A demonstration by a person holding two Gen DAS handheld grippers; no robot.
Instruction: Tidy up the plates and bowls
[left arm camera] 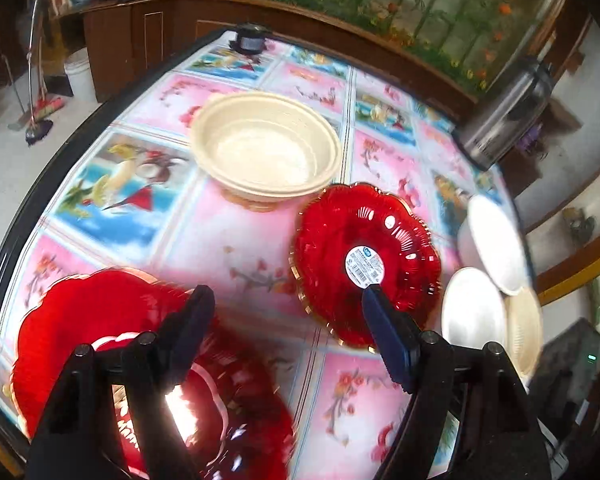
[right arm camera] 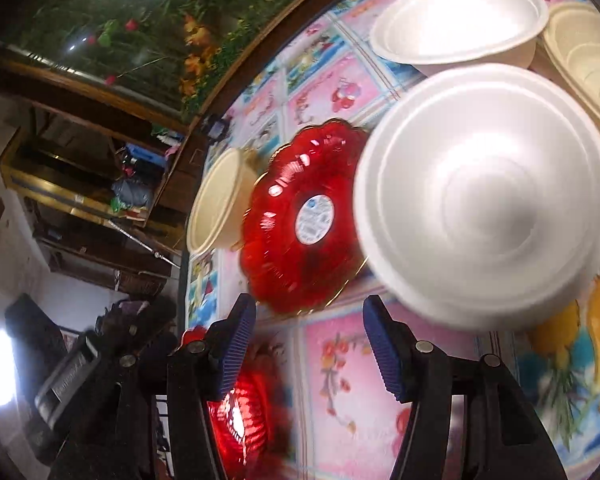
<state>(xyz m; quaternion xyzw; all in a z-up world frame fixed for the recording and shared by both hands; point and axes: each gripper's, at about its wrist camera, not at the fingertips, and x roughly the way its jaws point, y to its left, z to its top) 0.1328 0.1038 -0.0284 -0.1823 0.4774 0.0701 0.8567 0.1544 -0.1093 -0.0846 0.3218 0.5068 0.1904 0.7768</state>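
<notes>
A red scalloped plate with a white label (left arm camera: 364, 260) lies on the flowered tablecloth; it also shows in the right wrist view (right arm camera: 304, 216). A second red plate (left arm camera: 100, 344) lies under my left gripper (left arm camera: 284, 300), which is open and empty above the cloth. A cream bowl (left arm camera: 264, 148) stands beyond. Two white foam bowls (left arm camera: 474, 308) (left arm camera: 496, 240) and a cream bowl (left arm camera: 526, 328) sit at the right. My right gripper (right arm camera: 308, 320) is open and empty, just short of the labelled plate and the near white bowl (right arm camera: 488, 196).
The table's dark edge (left arm camera: 32, 200) runs along the left. A steel flask (left arm camera: 508, 116) stands at the far right corner and a small dark object (left arm camera: 250, 40) at the far end. A wooden cabinet and aquarium lie behind the table.
</notes>
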